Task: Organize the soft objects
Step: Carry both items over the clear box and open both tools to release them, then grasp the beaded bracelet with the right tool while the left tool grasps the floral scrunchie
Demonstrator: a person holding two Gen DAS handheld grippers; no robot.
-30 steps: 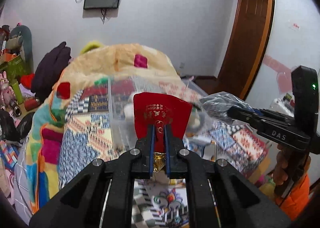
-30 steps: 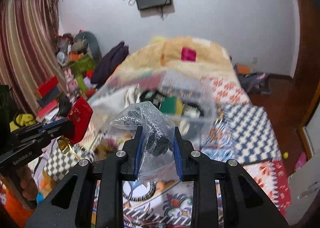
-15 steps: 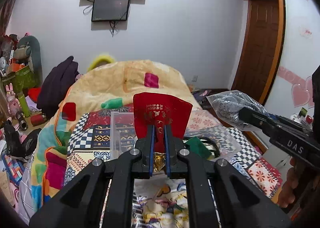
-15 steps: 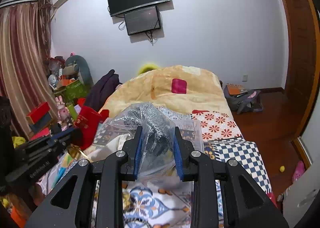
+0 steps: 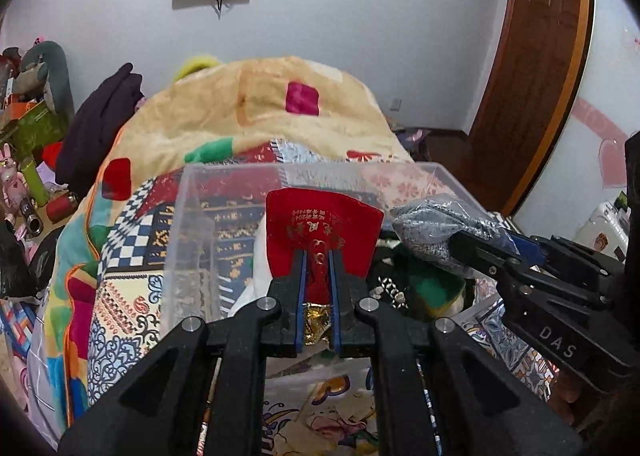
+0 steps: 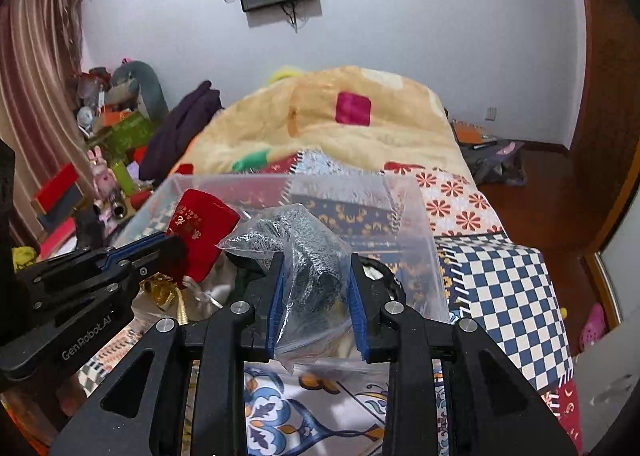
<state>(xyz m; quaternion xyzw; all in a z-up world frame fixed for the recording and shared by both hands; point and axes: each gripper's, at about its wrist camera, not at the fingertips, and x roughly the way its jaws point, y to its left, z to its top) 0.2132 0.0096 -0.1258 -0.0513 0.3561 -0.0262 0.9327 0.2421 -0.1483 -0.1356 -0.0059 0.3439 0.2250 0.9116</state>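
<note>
Left tongs [image 5: 317, 268] clamped on a red pouch [image 5: 322, 232] with gold print; gold tassel [image 5: 317, 318] hangs bunched between the jaws below it. Pouch stands upright, fanned out above the fingertips, over the near half of a clear plastic bin [image 5: 192, 224].

Right tongs [image 6: 316, 276] clamped on a clear plastic bag [image 6: 296, 240] with grey knit fabric inside; bag bulges above the jaws, loose plastic trails below. Bag is also held over the bin [image 6: 408, 216], toward its right side, just beside the red pouch [image 6: 202, 232]. From the right wrist view, left tongs [image 6: 168, 252] come in from the left edge; from the left wrist view, right tongs [image 5: 460, 246] come in from the right with the bag [image 5: 432, 228].

Bin sits on the bed [image 5: 132, 296], on a patchwork cover, roughly mid-bed. Inside the bin: dark fabric, something green [image 5: 434, 288], white cloth at the left. Exact items hard to tell through the tongs.

Yellow blanket [image 6: 360, 124] is heaped at the far end of the bed behind the bin.
</note>
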